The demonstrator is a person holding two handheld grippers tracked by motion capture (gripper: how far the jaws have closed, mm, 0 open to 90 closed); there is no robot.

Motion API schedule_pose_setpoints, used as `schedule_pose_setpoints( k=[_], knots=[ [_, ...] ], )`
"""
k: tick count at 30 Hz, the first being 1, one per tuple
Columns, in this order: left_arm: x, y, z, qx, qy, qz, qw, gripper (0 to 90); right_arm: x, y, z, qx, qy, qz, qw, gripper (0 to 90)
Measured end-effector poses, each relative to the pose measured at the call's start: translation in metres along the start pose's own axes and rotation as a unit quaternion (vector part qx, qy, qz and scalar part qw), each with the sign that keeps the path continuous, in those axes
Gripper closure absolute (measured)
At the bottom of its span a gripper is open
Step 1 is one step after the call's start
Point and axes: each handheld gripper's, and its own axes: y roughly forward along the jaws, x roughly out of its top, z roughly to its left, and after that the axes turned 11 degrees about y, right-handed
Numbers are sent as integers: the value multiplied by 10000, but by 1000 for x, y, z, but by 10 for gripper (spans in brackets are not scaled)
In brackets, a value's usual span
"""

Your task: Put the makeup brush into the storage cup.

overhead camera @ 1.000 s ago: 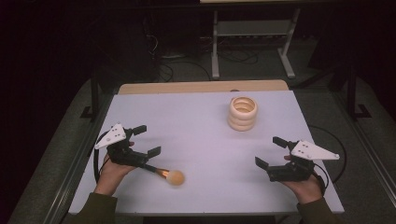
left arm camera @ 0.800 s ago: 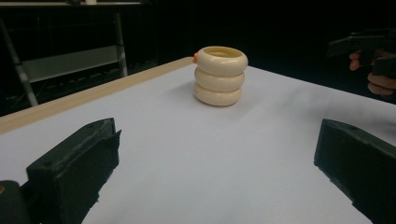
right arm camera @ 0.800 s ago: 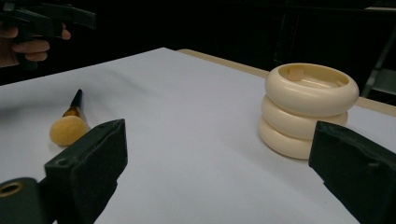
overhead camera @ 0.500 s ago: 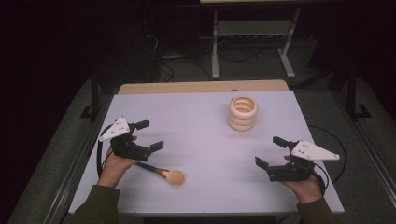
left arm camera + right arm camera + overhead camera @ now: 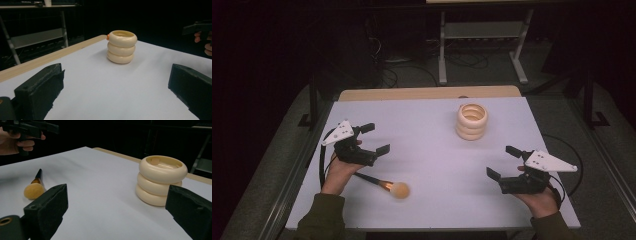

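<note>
Bare white table (image 5: 432,150) between wide-open left gripper (image 5: 376,139) and wide-open right gripper (image 5: 503,162).

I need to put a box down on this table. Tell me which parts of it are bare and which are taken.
Widest bare stretch: the middle of the table, between left gripper, right gripper and the cream ring holder. The far left corner and the near edge between the hands are also bare. Crowded: the near left, where the makeup brush lies beside the left hand.

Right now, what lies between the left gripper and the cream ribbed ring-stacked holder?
Nothing: in the left gripper view, bare white tabletop runs from the open left gripper to the cream ribbed ring-stacked holder.
</note>
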Motion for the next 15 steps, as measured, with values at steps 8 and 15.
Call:
schedule_pose_setpoints(
  k=[8,15],
  knots=[
    [-1,0,5,-70,20,309,9995,0,0,0,0,20,-24,17,10000,36],
    [0,1,4,-155,93,558,9983,0,0,0,0,18,-55,14,10000,36]
  ],
)
